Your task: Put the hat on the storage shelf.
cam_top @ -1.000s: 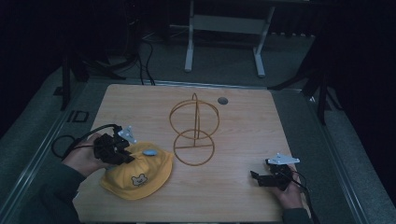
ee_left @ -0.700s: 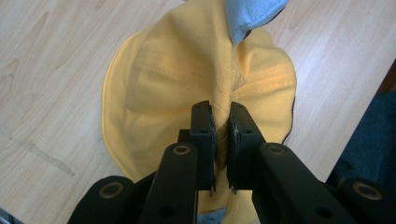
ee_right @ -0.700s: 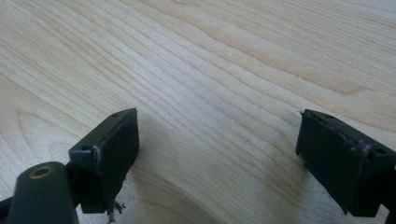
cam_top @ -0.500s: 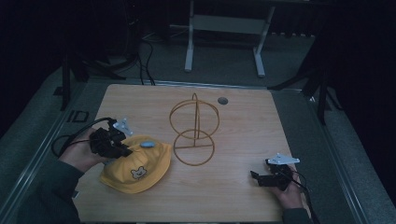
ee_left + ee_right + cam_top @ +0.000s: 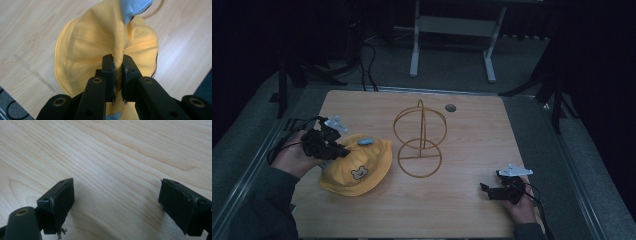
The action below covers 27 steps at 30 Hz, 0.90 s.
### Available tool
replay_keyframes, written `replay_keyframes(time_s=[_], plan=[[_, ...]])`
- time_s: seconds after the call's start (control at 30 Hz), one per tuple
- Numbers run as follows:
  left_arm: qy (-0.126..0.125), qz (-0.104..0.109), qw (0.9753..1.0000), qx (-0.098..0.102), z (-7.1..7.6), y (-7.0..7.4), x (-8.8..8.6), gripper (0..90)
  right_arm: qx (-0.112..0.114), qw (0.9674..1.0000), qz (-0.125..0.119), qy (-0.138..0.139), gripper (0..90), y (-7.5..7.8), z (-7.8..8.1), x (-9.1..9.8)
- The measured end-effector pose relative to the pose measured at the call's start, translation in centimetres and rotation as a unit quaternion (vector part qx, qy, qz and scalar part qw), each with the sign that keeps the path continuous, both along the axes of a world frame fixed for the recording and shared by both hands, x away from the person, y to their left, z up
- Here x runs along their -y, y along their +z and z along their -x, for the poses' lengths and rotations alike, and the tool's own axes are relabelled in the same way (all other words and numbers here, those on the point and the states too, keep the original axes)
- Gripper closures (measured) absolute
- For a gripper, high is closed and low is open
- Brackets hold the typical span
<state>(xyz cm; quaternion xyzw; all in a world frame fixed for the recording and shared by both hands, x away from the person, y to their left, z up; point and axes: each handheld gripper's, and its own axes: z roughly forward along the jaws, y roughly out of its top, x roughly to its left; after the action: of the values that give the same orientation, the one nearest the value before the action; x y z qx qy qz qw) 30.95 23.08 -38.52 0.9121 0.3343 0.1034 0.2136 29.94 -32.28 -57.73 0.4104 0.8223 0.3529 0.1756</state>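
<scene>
Black two-jaw grippers [image 5: 328, 145] with round screws, grey three-cornered plates, trailing cables; dark sleeves [image 5: 257, 205].

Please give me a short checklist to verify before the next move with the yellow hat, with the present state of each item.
1. Left gripper shut on the yellow hat: ok, the brim fabric is pinched between its jaws.
2. Hat lifted off the table: cannot tell; the pinched edge is raised, while the far part seems to rest on the wood.
3. Wire stand upright and apart from the hat: ok, a gap of bare wood lies between them.
4. Path from hat to stand unobstructed: ok, nothing lies between them.
5. Right gripper out of the way: ok, its jaws stand open above bare wood near the right front corner.
</scene>
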Motion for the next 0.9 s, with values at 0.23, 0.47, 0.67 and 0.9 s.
replay_keyframes(time_s=[0.23,0.47,0.67,0.9], plan=[[0.029,0.011,0.9994,0.013,-0.4,0.7,-0.5,82.8,0.0,1.0,0.0,0.0,13.2,0.0,0.0,0.0],[0.04,0.02,0.9988,0.017,-1.2,1.6,-0.9,82.8,0.001,1.0,-0.001,0.0,13.3,0.0,0.0,0.0],[0.044,0.027,0.9984,0.022,-1.6,2.3,-1.3,82.8,0.001,1.0,-0.001,-0.001,13.2,0.0,0.0,0.0],[0.054,0.038,0.9973,0.032,-1.7,3.0,-1.3,82.8,0.001,1.0,-0.001,-0.001,13.2,0.0,0.0,0.0]])
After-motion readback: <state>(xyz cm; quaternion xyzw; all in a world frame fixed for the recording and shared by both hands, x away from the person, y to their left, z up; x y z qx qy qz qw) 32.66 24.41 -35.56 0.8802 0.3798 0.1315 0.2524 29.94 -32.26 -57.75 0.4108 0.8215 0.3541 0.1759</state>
